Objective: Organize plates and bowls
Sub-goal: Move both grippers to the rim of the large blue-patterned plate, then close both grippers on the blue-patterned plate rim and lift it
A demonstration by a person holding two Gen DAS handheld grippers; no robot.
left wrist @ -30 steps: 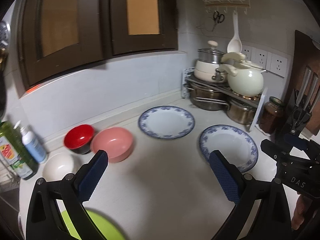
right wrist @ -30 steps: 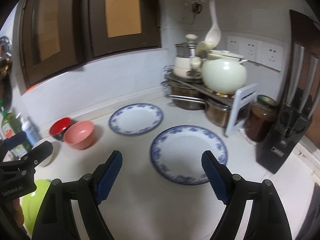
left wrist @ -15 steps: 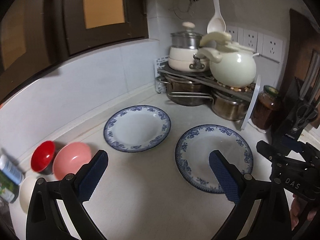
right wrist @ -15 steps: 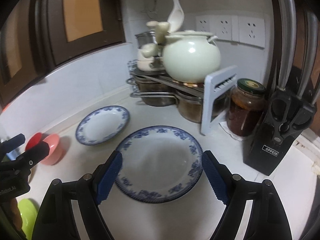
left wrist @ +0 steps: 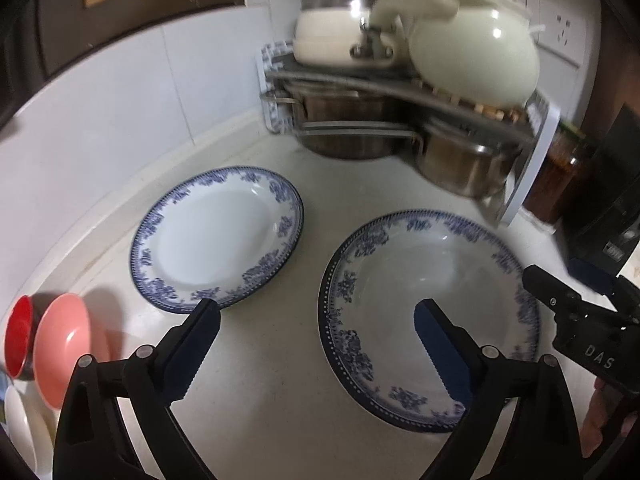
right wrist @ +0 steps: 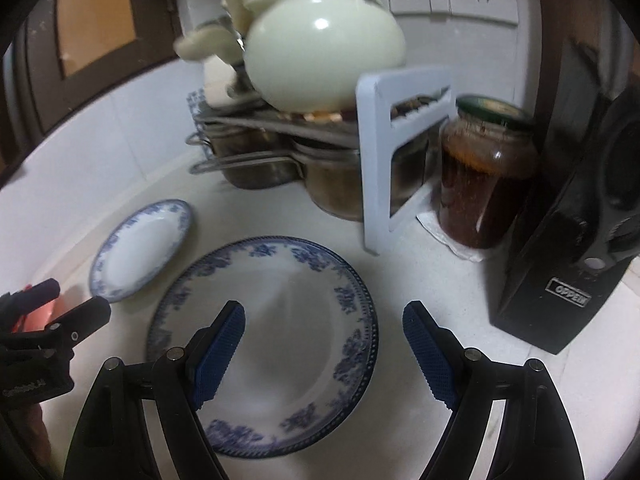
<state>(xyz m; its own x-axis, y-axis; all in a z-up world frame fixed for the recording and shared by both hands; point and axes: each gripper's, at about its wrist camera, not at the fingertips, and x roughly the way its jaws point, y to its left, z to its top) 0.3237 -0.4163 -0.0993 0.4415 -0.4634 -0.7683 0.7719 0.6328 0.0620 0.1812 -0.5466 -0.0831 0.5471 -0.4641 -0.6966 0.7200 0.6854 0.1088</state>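
Observation:
Two blue-rimmed white plates lie flat on the pale counter. The near plate (left wrist: pixel 430 316) (right wrist: pixel 276 340) lies under my right gripper (right wrist: pixel 324 344), which is open with its left finger over the plate and its right finger past the rim. My left gripper (left wrist: pixel 316 344) is open and empty, its fingers straddling the gap between the near plate and the far plate (left wrist: pixel 216 236) (right wrist: pixel 140 248). A pink bowl (left wrist: pixel 60 348), a red bowl (left wrist: pixel 16 336) and a white bowl (left wrist: pixel 18 428) sit at the far left.
A metal rack (right wrist: pixel 376 160) holds steel pots below and a cream teapot (right wrist: pixel 320 44) on top, behind the plates. A jar of red sauce (right wrist: pixel 484 176) and a black knife block (right wrist: pixel 572 248) stand at the right. Tiled wall runs behind.
Both grippers have moved forward and lower toward the plates. The plates look larger and the bowls have slid to the left edge of view. Both stay open.

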